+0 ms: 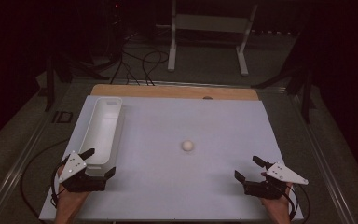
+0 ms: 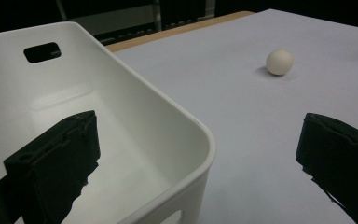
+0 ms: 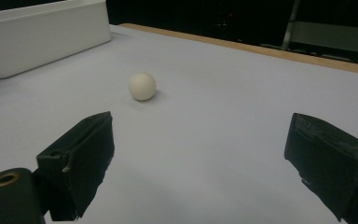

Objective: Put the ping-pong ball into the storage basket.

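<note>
A small white egg-shaped ball (image 1: 187,145) lies near the middle of the white table top (image 1: 214,116). It also shows in the left gripper view (image 2: 279,61) and the right gripper view (image 3: 142,86). A long white bin (image 1: 103,130) stands along the left side, empty inside (image 2: 65,116). My left gripper (image 1: 101,162) is open and straddles the bin's near corner (image 2: 200,135): one jaw is inside the bin, the other over the table, and neither presses the wall. My right gripper (image 1: 247,168) is open at the front right, pointing at the ball (image 3: 200,135), with nothing between its jaws.
A wooden strip (image 1: 172,91) borders the table's far edge. Beyond it stand a white metal frame (image 1: 209,28) and cables on the dark floor (image 1: 140,65). The bin (image 3: 42,37) has a handle slot in its far end wall (image 2: 42,52).
</note>
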